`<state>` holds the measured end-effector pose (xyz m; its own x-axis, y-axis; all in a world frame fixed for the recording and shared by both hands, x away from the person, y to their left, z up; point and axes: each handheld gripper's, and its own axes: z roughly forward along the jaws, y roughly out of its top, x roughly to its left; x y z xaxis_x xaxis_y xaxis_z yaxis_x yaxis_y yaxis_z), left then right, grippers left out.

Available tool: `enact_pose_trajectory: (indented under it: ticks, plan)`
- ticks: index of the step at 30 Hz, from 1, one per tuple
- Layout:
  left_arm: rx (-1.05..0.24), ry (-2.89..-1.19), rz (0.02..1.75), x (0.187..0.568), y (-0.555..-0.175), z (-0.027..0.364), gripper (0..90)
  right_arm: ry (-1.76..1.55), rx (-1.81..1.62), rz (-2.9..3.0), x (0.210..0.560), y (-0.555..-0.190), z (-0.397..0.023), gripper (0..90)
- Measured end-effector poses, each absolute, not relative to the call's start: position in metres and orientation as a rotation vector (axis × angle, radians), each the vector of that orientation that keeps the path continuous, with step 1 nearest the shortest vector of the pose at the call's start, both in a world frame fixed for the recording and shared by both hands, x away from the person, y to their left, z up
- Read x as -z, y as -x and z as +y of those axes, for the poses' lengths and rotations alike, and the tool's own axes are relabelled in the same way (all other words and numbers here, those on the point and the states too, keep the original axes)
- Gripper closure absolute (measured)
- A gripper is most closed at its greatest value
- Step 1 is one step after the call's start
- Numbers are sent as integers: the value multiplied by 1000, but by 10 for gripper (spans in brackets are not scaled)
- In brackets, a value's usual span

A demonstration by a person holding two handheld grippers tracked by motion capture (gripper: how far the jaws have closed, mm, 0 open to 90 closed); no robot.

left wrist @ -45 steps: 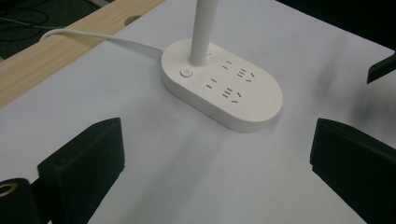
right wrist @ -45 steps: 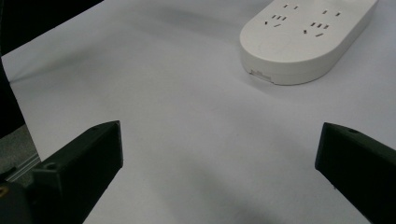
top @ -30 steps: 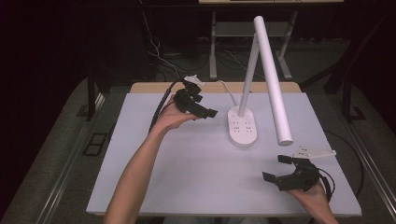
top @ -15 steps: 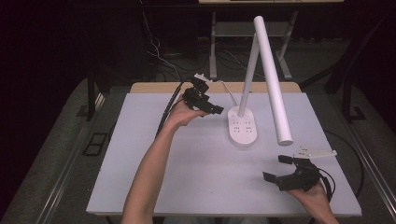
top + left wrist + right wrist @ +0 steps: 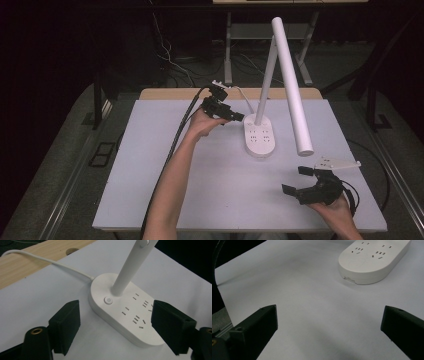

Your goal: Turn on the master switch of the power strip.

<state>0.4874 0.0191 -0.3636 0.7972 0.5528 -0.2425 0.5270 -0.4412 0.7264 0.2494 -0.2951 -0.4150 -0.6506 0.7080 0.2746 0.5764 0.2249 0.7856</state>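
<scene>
Desk lamp (image 5: 280, 80), white and smooth, stands toward the far middle of the pale grey table (image 5: 150, 165) in the high view: an oval base (image 5: 260, 137) set with socket slots, a slim stem rising from its far end, and a long cylindrical head slanting down toward the right. The left gripper (image 5: 235, 116) hovers just left of the base, its jaws not clear enough there to tell how they stand; the right gripper (image 5: 296, 181) rests near the table's front right corner with its black jaws spread wide, holding nothing. In the left gripper view, the left gripper (image 5: 116, 323) has its blocky matte jaws wide apart, flanking the near end of the glossy base (image 5: 130, 322); a round power button (image 5: 108, 300) sits beside the stem's foot, and a white cord (image 5: 50, 261) runs off over a wooden strip (image 5: 32, 260). In the right gripper view, the right gripper (image 5: 329, 322) shows its jaws wide over bare tabletop, with the rounded base (image 5: 372, 262) well ahead.
</scene>
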Motion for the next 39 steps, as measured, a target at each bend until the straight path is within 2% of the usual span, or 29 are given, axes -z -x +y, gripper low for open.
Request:
enact_pose_trajectory:
  ticks: [7, 26, 30, 39]
  plan:
    - [-10, -2088, 826, 376, -493, 12, 293, -1232, -1405, 2345, 415, -250, -295, 4]
    - [39, -1987, 874, 398, -499, -3, 555, -1231, -1401, 2355, 415, -250, -295, 4]
    - [50, -1967, 895, 402, -499, -6, 655, -1229, -1400, 2358, 415, -250, -294, 4]
    - [44, -1955, 909, 410, -501, -12, 816, -1223, -1400, 2362, 415, -250, -294, 5]
